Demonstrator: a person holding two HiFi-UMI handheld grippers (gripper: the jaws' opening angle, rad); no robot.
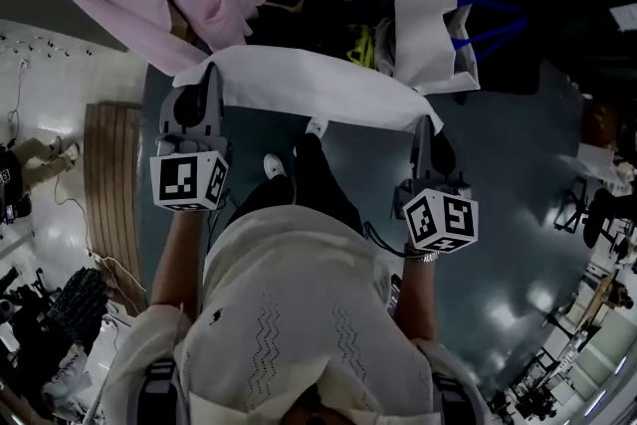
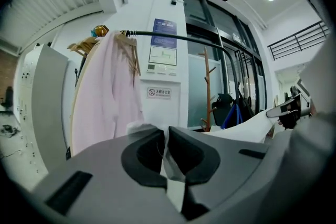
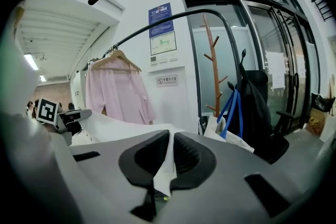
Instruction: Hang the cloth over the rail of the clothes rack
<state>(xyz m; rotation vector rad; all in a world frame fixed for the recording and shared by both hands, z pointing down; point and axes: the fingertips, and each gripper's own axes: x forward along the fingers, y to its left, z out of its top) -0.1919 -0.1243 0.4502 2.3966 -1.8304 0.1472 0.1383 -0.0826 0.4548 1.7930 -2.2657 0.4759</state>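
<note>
Within the left hand-held gripper point(image 2: 166, 138), the cloth point(image 1: 318, 85) edge disappears.

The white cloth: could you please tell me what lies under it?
Dark floor and a white shoe show past the near edge of the cloth; whatever lies directly beneath it is covered.

The white cloth point(image 1: 318, 87) is stretched in the air as a long, nearly level band, one end pinched in the left gripper point(image 1: 204, 85) and the other in the right gripper point(image 1: 426, 129). The clothes rack's dark rail point(image 2: 194, 38) runs ahead, higher than the cloth and apart from it.
</note>
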